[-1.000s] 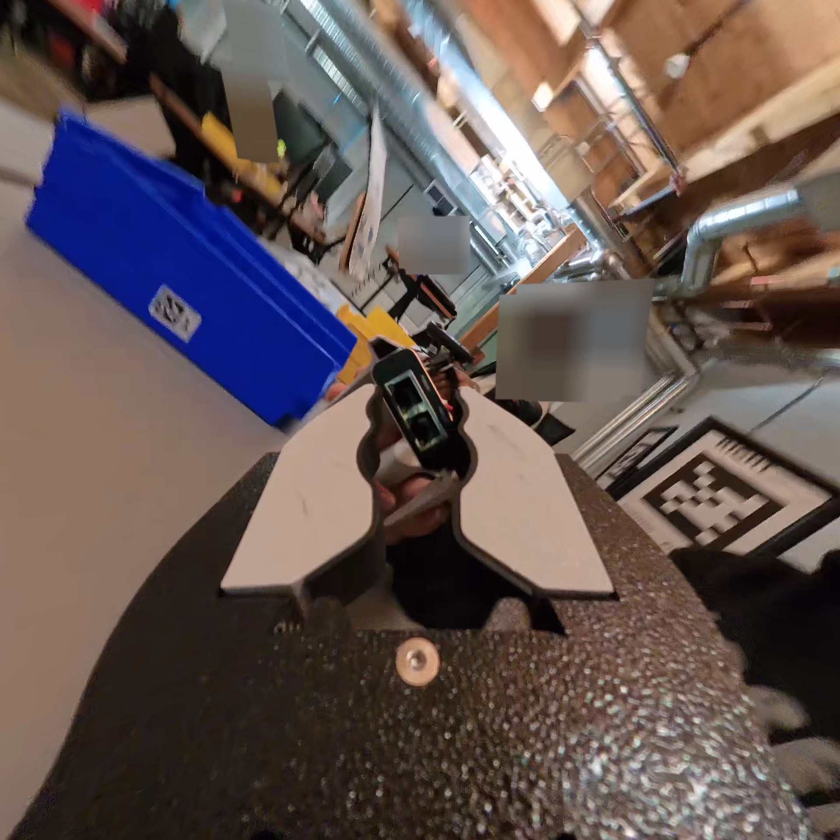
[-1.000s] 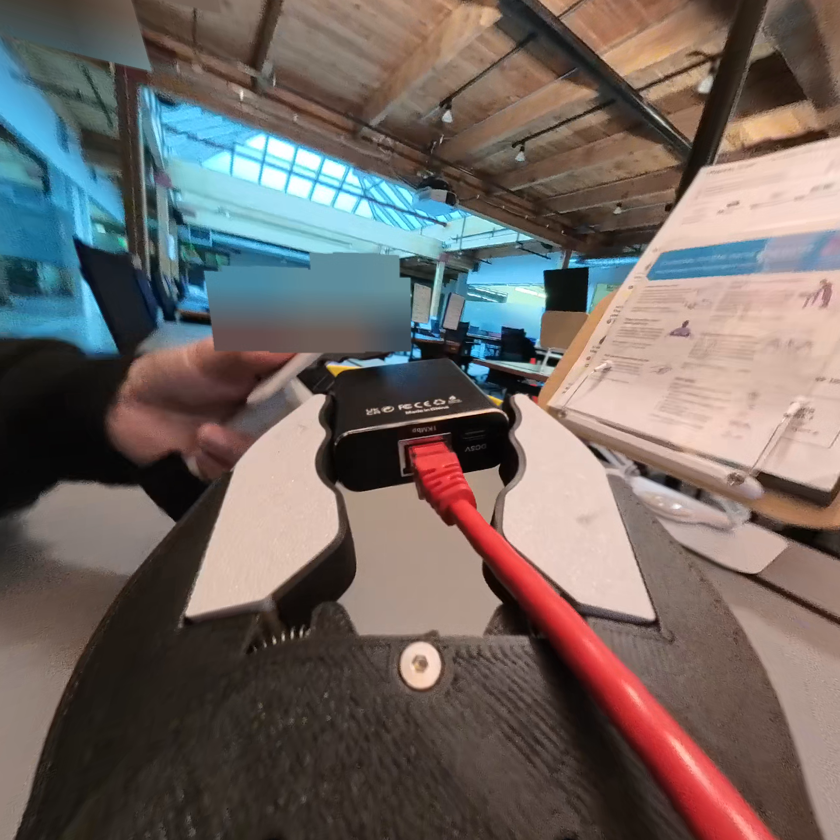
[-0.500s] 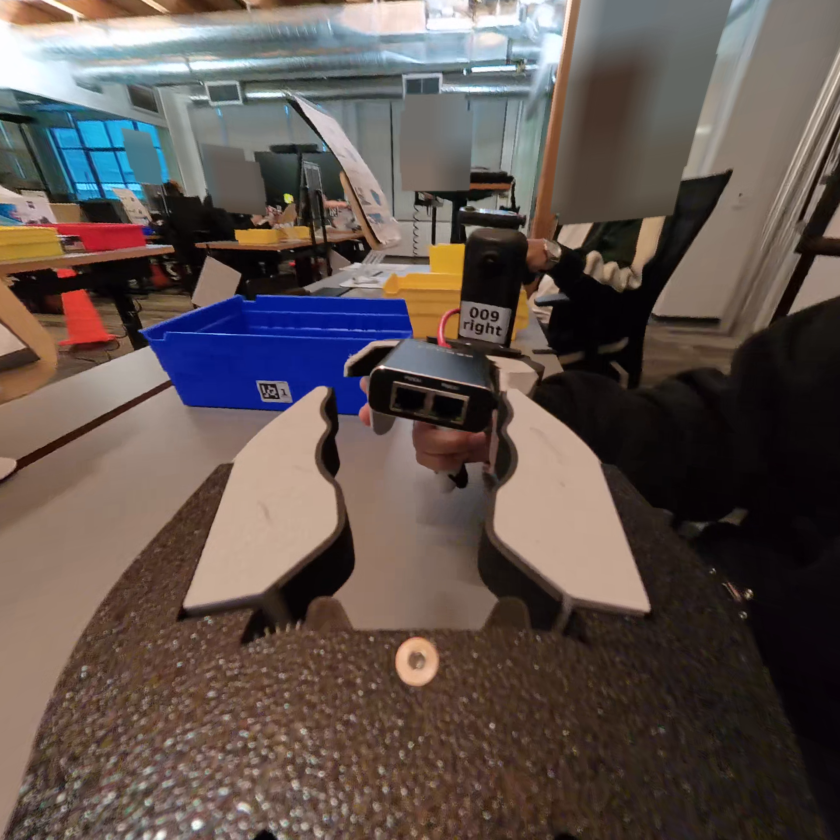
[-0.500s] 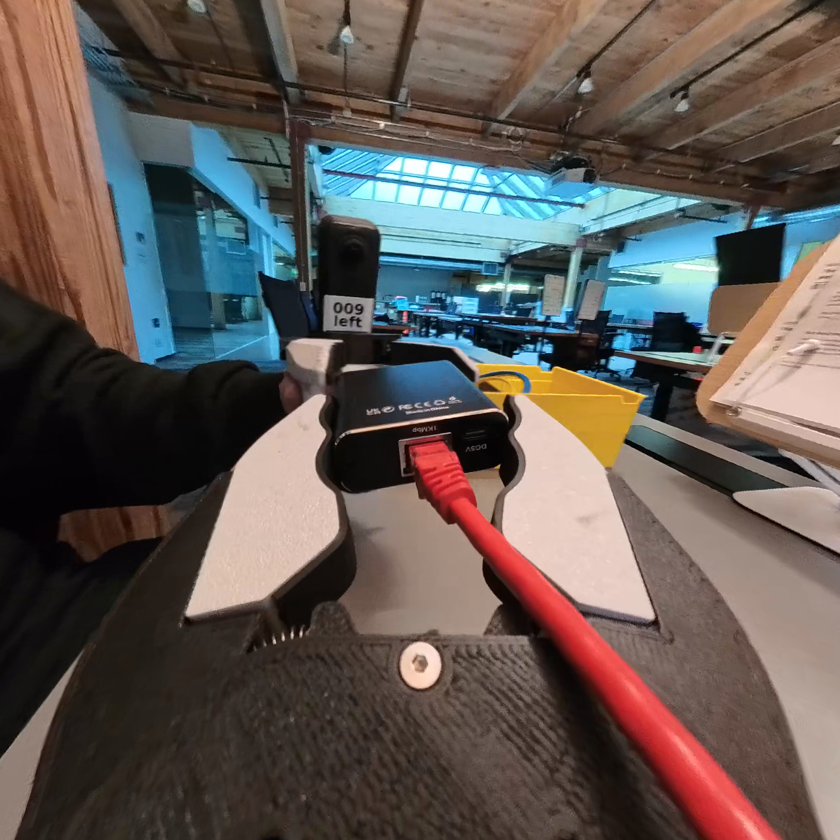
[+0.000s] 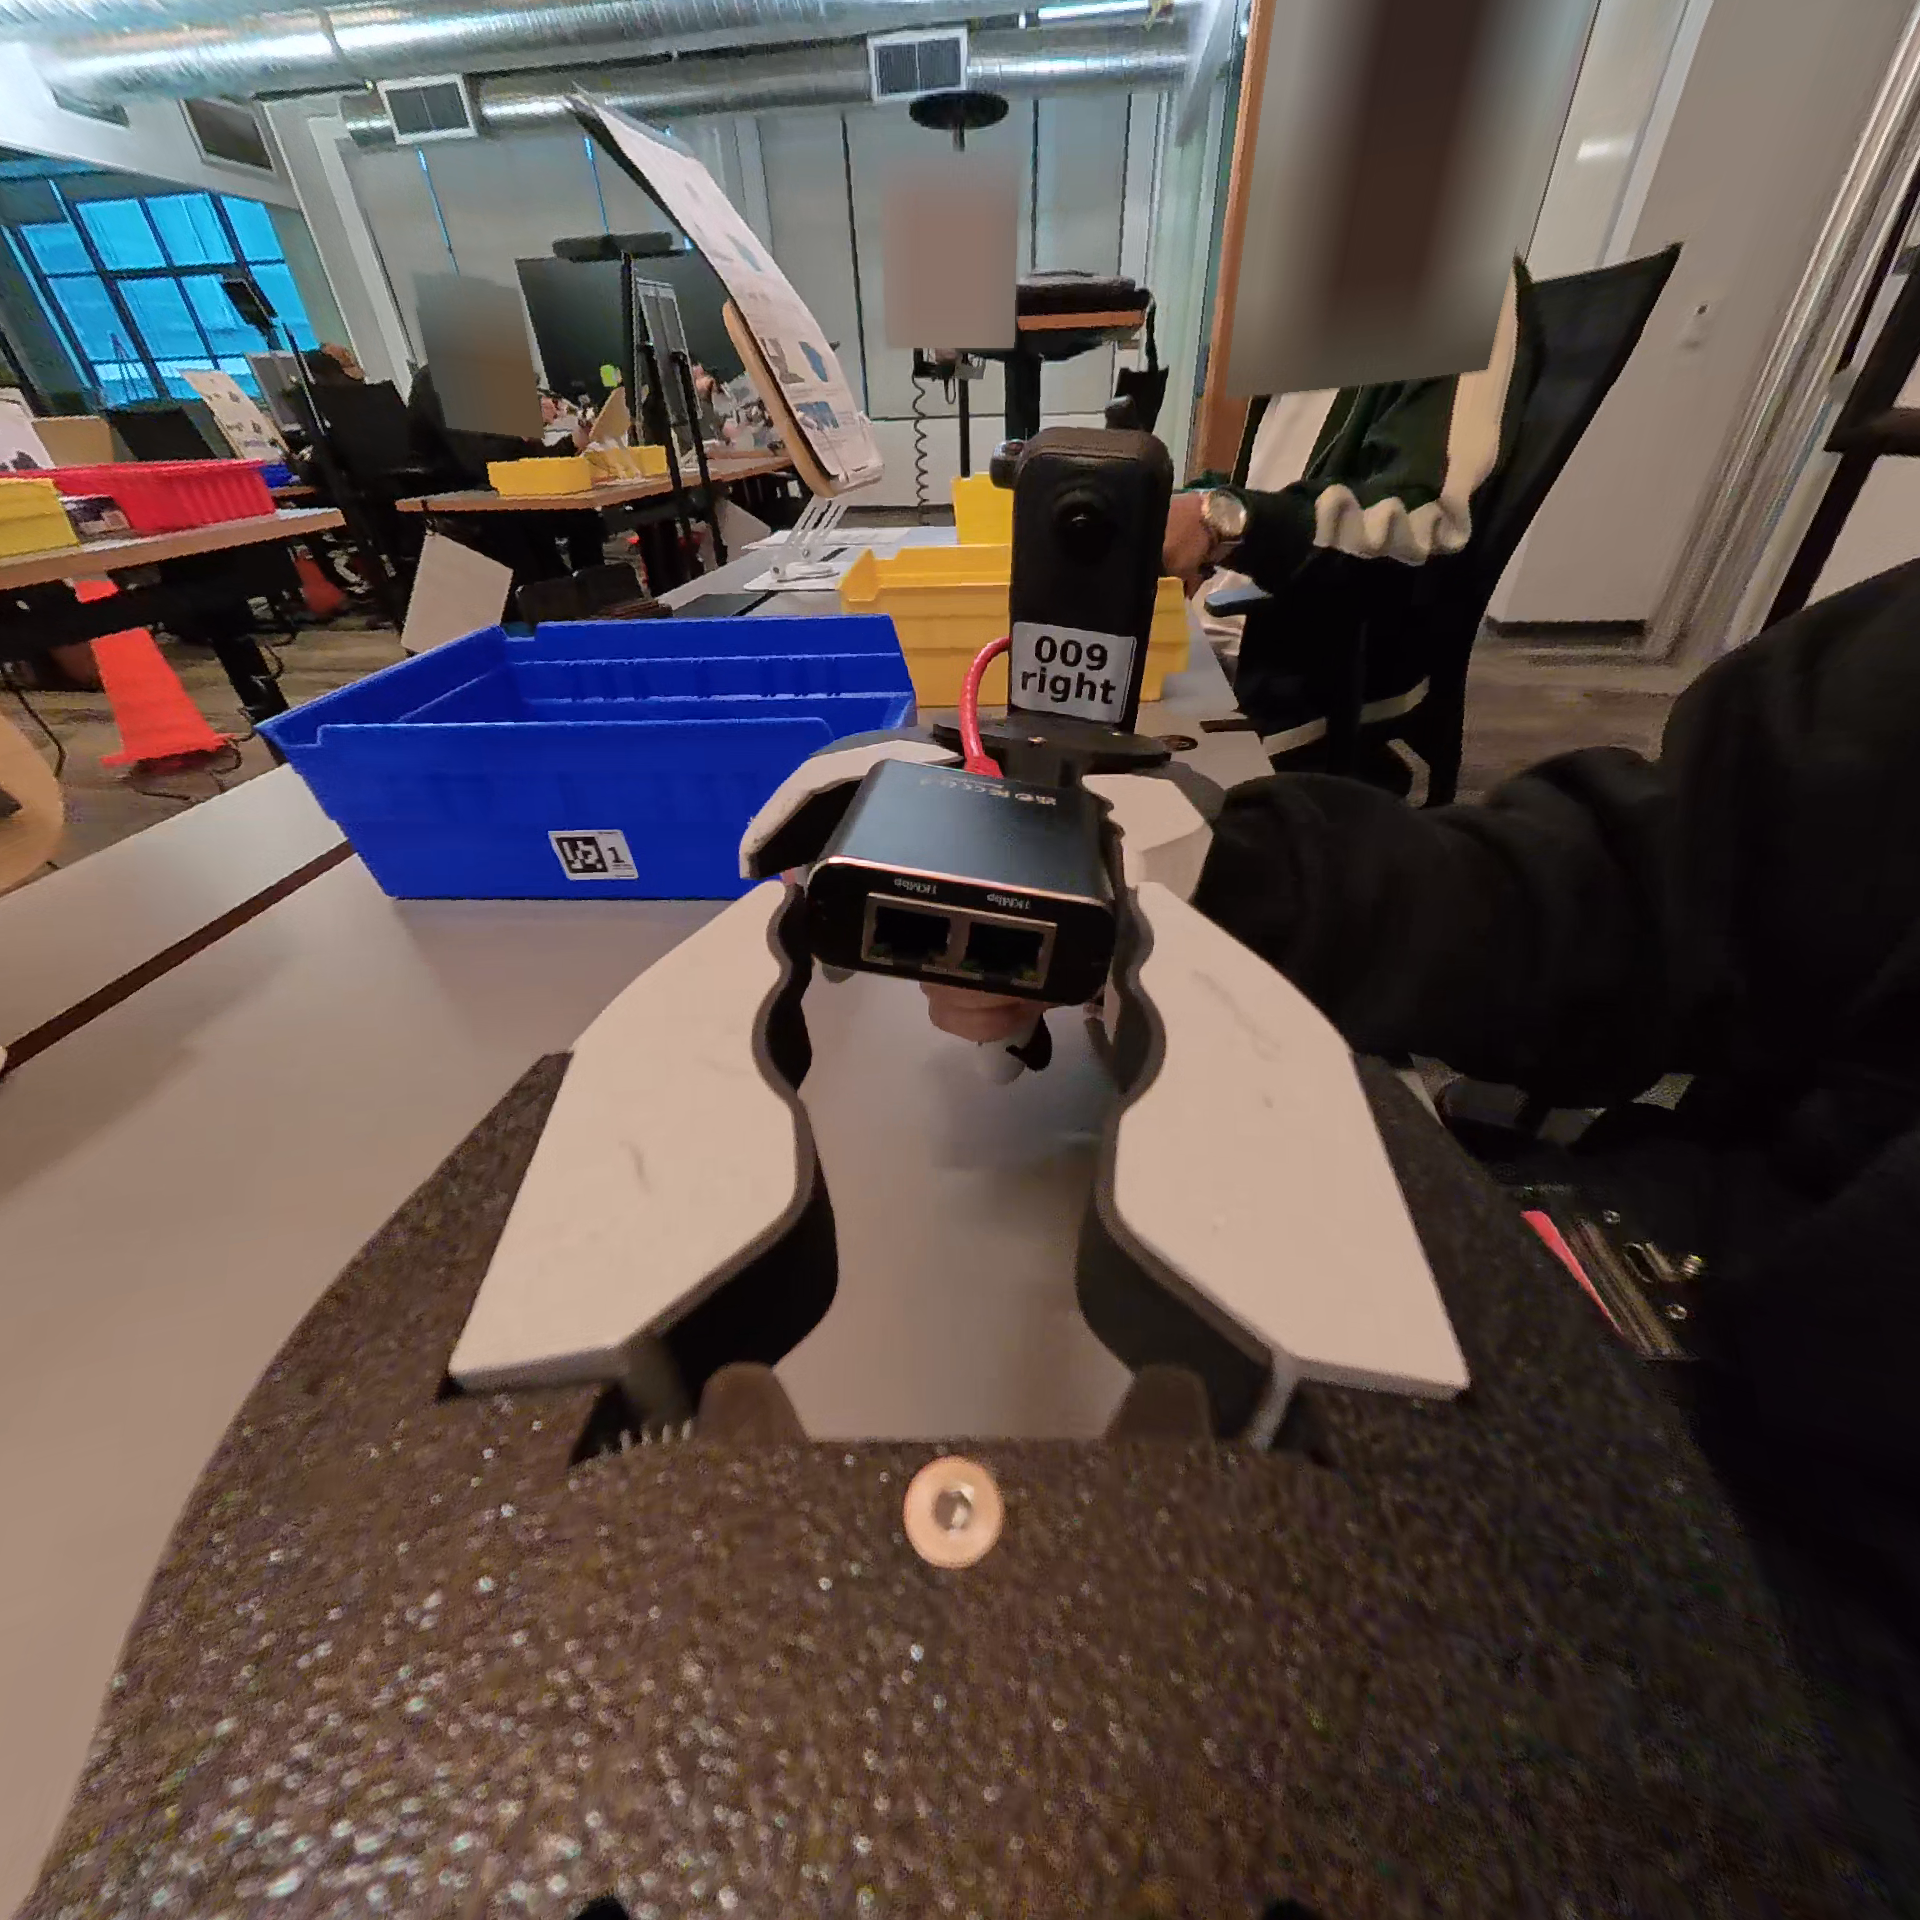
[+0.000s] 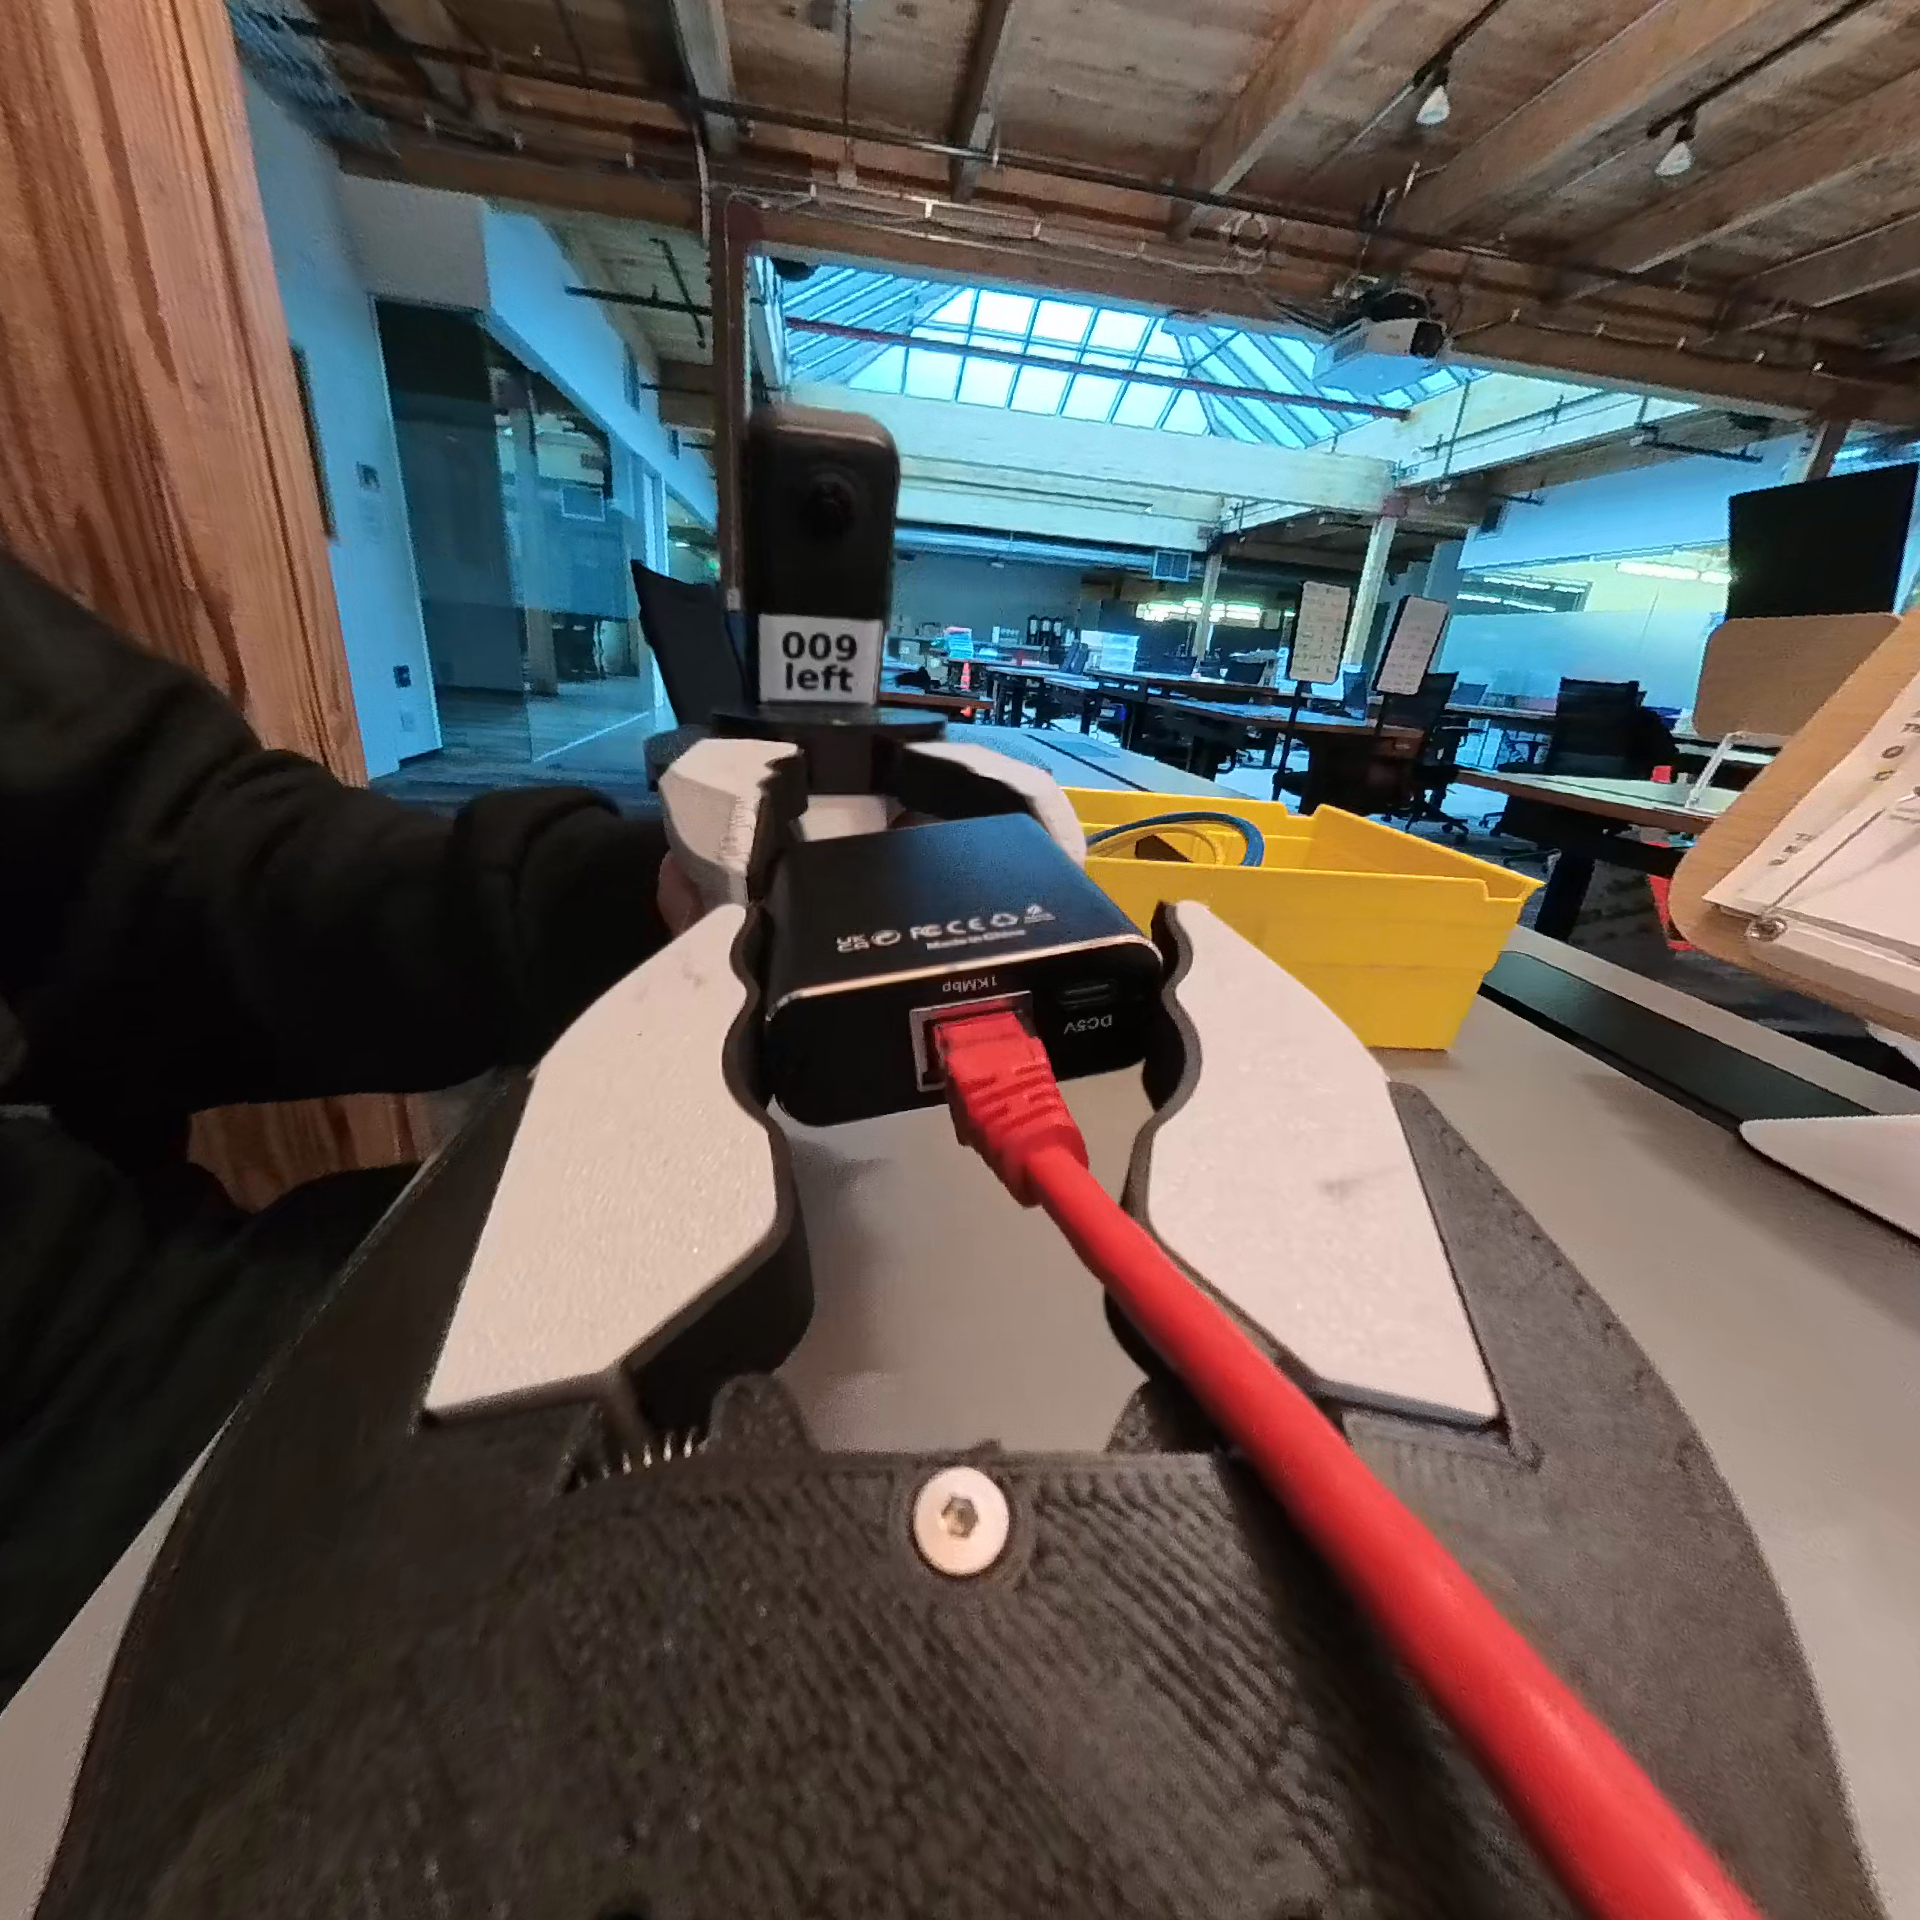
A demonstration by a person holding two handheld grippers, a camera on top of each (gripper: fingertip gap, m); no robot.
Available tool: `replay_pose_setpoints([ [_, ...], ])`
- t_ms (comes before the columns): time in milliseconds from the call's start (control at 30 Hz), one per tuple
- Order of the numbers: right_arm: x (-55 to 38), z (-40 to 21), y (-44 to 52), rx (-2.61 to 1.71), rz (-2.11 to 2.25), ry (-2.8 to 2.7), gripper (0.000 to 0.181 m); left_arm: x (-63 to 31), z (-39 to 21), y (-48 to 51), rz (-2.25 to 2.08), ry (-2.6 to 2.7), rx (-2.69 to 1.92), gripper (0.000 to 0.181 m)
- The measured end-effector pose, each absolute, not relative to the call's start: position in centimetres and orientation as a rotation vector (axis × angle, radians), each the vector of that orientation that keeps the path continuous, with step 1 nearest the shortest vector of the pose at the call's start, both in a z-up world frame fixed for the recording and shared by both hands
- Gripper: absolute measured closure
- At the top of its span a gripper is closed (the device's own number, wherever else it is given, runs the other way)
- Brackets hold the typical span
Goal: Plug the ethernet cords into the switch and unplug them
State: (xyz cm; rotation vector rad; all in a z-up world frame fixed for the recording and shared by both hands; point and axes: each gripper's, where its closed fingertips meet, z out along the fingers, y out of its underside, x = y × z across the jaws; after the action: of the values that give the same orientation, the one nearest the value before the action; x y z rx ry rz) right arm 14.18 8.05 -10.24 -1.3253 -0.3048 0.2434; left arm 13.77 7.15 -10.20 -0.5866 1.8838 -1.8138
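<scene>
Your right tongs [image 6: 961,997] still pinch the small black metal switch [image 6: 951,961], red ethernet cord [image 6: 1195,1247] plugged; your spread left tongs [image 5: 961,961] now close in at frame centre, ready to take over.

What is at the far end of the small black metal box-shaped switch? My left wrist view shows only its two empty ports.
Observer: A red ethernet cord is plugged into the switch there.
Operator: Where could I find another cord?
Observer: A blue cable lies coiled in a yellow plastic bin on the table, behind your left gripper.
</scene>
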Motion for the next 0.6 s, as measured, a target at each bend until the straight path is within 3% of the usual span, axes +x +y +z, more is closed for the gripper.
replay_pose_setpoints([
  [333, 13.1, -9.2, 7.0, -1.262, 0.308, -0.344, 0.094, 13.8, -9.8, 7.2, -1.870, 2.051, -0.499, 0.125],
  [600, 12.7, -9.4, 7.3, -1.277, 0.295, -0.375, 0.107, 13.5, -9.7, 6.6, -1.818, 2.165, -0.444, 0.125],
])
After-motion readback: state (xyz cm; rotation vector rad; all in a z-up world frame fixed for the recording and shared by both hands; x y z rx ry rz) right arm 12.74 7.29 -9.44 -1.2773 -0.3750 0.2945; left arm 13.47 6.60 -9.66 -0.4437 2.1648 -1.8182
